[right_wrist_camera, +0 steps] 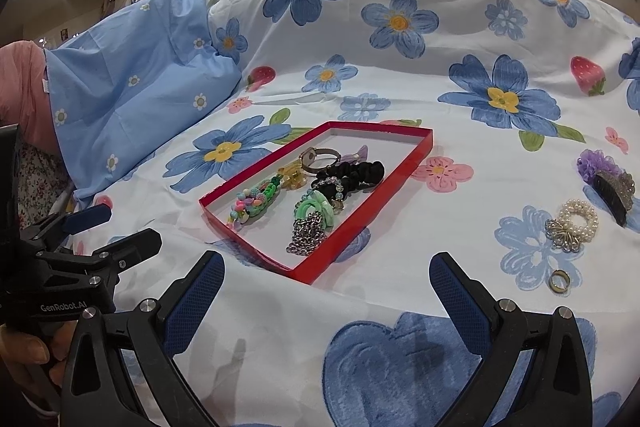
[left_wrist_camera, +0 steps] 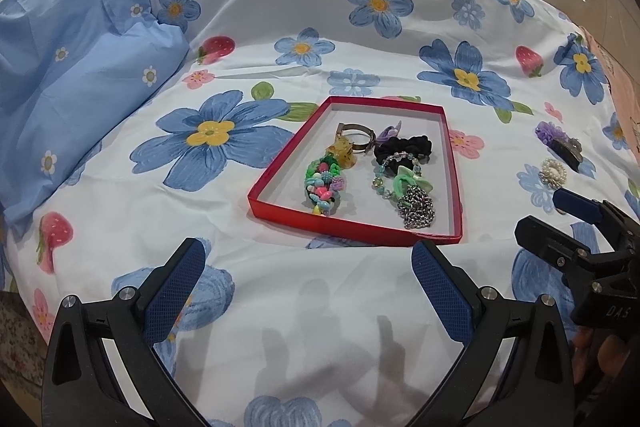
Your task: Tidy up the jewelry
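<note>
Both the left gripper and right gripper are hanging released; the right one should be lowering squarely over the small ring, right of the red tray

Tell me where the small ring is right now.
In the right wrist view the small ring lies on the flowered bedsheet, right of the red tray and outside it, just nearer the camera than the pearl bracelet.

Bare sheet before red tray; tray's left half crowded.
</note>
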Tool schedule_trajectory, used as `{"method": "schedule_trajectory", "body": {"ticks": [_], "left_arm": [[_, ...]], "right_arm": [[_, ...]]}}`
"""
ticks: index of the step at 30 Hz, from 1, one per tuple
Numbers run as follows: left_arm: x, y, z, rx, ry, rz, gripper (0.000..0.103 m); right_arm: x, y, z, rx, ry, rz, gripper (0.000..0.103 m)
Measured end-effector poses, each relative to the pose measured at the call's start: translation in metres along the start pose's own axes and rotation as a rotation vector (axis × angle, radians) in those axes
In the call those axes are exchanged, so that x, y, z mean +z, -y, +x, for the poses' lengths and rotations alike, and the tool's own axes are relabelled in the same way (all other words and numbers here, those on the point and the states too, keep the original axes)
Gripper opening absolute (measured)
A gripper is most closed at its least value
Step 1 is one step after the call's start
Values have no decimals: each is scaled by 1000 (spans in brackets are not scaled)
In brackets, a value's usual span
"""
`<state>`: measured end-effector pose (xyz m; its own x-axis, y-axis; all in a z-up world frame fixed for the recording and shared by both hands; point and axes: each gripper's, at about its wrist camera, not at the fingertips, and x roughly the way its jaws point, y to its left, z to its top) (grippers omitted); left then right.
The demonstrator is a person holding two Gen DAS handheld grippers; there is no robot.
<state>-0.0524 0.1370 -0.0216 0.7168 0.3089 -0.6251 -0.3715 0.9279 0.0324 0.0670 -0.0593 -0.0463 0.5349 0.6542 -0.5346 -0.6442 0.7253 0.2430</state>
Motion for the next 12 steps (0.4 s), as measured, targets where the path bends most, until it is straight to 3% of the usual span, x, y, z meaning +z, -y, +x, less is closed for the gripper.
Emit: {"method": "schedule_trajectory", "body": {"ticks": [12], "left_arm": [[11, 4, 14, -30, -22, 2, 103]], "right_arm": [[11, 12, 5, -3, -6, 22, 103]]}}
